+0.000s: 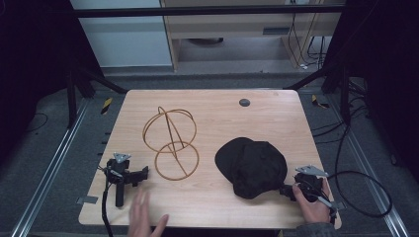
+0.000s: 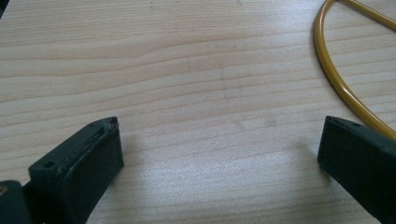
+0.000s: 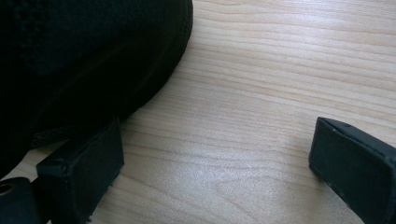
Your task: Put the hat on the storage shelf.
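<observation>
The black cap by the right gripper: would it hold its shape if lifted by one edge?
Probably not: the black cap lies slumped and creased, so its crown looks soft and would likely sag. It seems light. Beside the open right gripper, its fabric looks matte, so it is unlikely to slip.

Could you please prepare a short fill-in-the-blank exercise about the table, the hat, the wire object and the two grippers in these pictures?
1. The black fabric cap lies on the light wooden table to the ____ of the yellow wire stand made of rings.
2. The jaws of the left gripper stand ____, with bare wood between them.
3. The person's hand holds the ____ gripper.
4. The small dark round disc lies near the table's ____ edge.

Missing words: right; open; right; far
</observation>
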### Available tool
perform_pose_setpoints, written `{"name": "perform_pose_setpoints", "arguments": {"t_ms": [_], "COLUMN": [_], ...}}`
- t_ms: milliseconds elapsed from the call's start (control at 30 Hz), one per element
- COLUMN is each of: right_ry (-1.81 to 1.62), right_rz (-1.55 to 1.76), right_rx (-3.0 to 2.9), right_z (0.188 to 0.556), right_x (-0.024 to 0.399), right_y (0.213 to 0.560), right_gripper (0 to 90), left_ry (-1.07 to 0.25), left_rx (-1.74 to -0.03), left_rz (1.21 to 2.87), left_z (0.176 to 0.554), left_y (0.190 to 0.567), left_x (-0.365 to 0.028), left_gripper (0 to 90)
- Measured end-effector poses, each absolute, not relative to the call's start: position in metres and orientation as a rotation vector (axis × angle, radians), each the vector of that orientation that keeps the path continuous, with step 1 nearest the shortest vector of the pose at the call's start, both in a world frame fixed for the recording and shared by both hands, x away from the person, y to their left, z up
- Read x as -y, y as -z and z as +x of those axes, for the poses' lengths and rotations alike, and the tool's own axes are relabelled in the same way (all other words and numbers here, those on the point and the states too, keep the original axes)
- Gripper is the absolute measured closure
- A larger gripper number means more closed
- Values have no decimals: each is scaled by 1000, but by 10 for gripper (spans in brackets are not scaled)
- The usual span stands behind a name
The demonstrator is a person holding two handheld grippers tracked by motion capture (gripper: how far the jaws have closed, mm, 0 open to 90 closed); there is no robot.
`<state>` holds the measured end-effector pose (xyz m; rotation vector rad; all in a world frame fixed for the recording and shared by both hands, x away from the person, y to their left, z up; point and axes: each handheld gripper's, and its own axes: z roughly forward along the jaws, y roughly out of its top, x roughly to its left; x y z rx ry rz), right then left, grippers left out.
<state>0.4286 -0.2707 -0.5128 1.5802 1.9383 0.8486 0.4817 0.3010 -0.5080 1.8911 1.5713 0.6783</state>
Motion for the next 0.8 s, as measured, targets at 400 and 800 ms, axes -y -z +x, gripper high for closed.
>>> {"name": "perform_pose_setpoints", "arguments": {"t_ms": [400,800], "right_ry": [-849,-857], "right_rz": [1540,1497], "right_rx": [-2016,-2072], "right_z": [424,407], "right_x": [272,285], "right_y": [502,479], "right_gripper": [69,97], "left_ry": [-678,-683], "left_rx": [-1572,-1581], "left_rz": [1895,1887], "left_z": [482,483], "left_y": [508,508], "left_x": [-301,-300], "left_gripper": [0,0]}}
